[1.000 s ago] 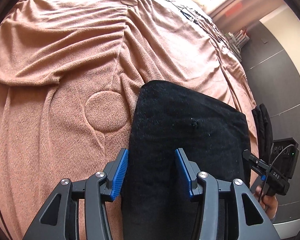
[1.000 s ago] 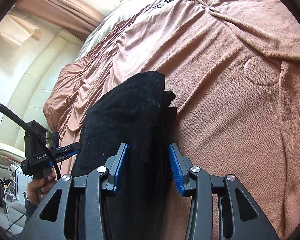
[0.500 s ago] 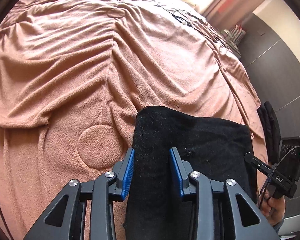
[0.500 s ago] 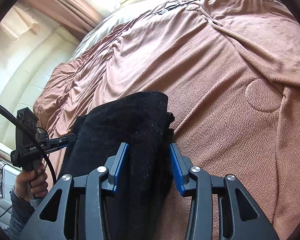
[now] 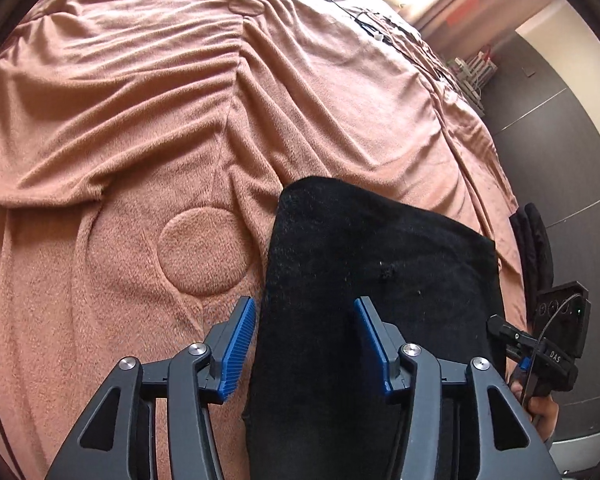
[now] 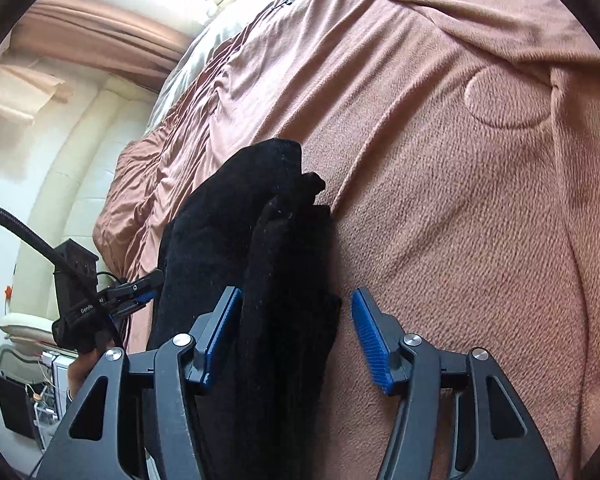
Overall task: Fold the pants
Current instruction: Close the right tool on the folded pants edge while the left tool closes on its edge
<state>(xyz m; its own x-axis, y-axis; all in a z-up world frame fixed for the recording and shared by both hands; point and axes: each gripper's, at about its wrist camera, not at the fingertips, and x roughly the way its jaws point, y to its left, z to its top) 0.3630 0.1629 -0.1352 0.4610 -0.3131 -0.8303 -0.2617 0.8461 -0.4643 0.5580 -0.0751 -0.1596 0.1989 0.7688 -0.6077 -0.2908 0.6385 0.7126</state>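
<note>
Black pants (image 5: pixel 380 280), folded into a thick rectangle, lie on a brown blanket (image 5: pixel 139 120). My left gripper (image 5: pixel 306 344) straddles their near left edge; its jaws are opening and the blue pads (image 5: pixel 241 344) stand off the cloth. In the right wrist view the pants' layered side edge (image 6: pixel 267 240) runs between the jaws of my right gripper (image 6: pixel 295 336), which are also opening; the right pad (image 6: pixel 370 344) is clear of the fabric. Each view shows the other gripper at the pants' far side: the right one (image 5: pixel 540 348) and the left one (image 6: pixel 111 300), both hand-held.
The blanket (image 6: pixel 460 200) is wrinkled, with a round quilted patch (image 5: pixel 203 252) left of the pants. A cream padded headboard (image 6: pixel 59 180) borders one side of the bed and a dark panelled wall (image 5: pixel 560 160) the other. Pillows and small items lie at the far end.
Both pairs of jaws now stand wider than half a second ago, off the black cloth. The left pair had narrowed on the pants' edge before widening. The pants stay on the blanket.
</note>
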